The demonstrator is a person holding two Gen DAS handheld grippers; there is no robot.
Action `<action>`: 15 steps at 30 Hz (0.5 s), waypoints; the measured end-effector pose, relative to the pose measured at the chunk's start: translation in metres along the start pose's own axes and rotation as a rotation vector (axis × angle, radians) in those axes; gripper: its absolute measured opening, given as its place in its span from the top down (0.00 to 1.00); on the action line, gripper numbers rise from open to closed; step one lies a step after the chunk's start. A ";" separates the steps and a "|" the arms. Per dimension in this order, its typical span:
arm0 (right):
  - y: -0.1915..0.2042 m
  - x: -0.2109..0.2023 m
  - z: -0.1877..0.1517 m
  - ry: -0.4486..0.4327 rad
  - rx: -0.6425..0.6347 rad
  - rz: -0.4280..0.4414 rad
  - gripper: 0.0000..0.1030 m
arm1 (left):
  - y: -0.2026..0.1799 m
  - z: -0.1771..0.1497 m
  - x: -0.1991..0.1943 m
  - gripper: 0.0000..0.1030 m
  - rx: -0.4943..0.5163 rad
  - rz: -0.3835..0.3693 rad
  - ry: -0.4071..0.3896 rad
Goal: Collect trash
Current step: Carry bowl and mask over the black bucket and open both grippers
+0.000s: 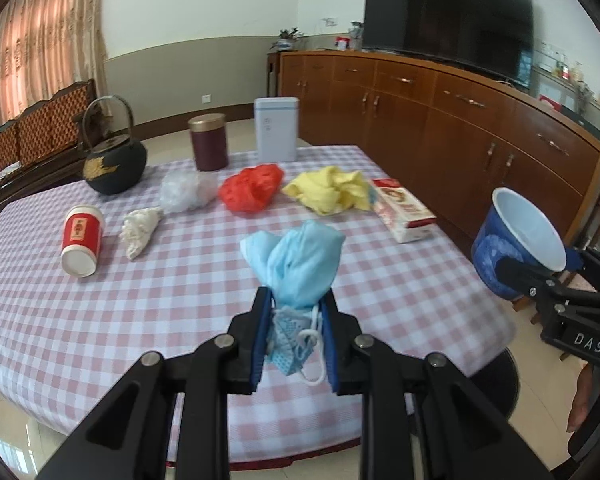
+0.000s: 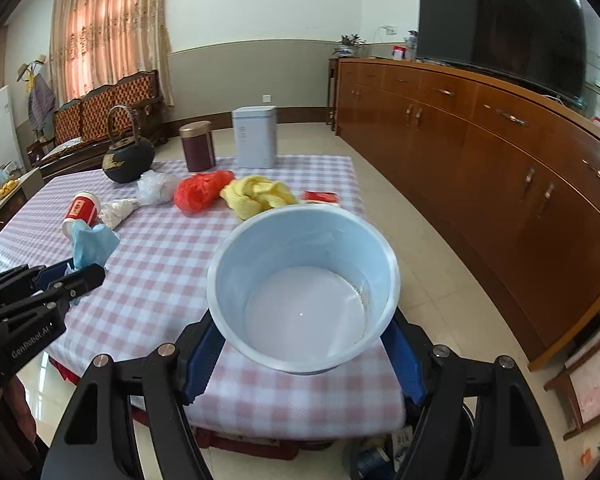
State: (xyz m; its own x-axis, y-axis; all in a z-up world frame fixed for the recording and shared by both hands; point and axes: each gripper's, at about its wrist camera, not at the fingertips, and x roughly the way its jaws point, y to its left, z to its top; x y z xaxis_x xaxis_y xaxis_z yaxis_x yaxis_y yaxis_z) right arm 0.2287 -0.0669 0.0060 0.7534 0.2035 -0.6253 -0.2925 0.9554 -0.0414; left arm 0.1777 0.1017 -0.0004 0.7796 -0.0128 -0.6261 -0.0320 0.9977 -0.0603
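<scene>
My left gripper (image 1: pixel 296 300) is shut on a crumpled light-blue face mask (image 1: pixel 300 264), held above the near part of the checked table (image 1: pixel 120 320). My right gripper (image 2: pixel 304 344) is shut on a blue bowl (image 2: pixel 304 272) with a white, empty inside, held over the table's right corner. The left wrist view shows the bowl (image 1: pixel 516 240) off to the right of the mask. On the cloth lie a tipped red-and-white paper cup (image 1: pixel 82 240), a white paper wad (image 1: pixel 140 230), a clear plastic wad (image 1: pixel 186 192), a red plastic bag (image 1: pixel 252 188), a yellow crumpled sheet (image 1: pixel 328 190) and a red-and-white packet (image 1: pixel 404 210).
At the table's far edge stand a black kettle (image 1: pixel 114 164), a maroon canister (image 1: pixel 209 142) and a pale-blue tin (image 1: pixel 277 130). A long wooden sideboard (image 1: pixel 460 120) with a television runs along the right. A wooden bench (image 2: pixel 108 108) stands by the curtains.
</scene>
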 end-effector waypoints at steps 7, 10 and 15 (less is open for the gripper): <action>-0.035 -0.028 -0.020 -0.006 0.039 -0.052 0.27 | -0.036 -0.005 -0.014 0.75 0.044 -0.048 -0.009; -0.048 -0.040 -0.028 -0.007 0.048 -0.067 0.27 | -0.052 -0.007 -0.021 0.75 0.068 -0.066 -0.015; -0.067 -0.056 -0.041 -0.008 0.071 -0.096 0.27 | -0.076 -0.008 -0.027 0.75 0.105 -0.096 -0.020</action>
State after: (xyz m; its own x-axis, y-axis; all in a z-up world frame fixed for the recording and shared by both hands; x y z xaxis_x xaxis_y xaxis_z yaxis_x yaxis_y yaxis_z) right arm 0.1824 -0.1513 0.0118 0.7809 0.1115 -0.6147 -0.1761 0.9833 -0.0453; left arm 0.1540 0.0256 0.0149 0.7880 -0.1078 -0.6061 0.1079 0.9935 -0.0364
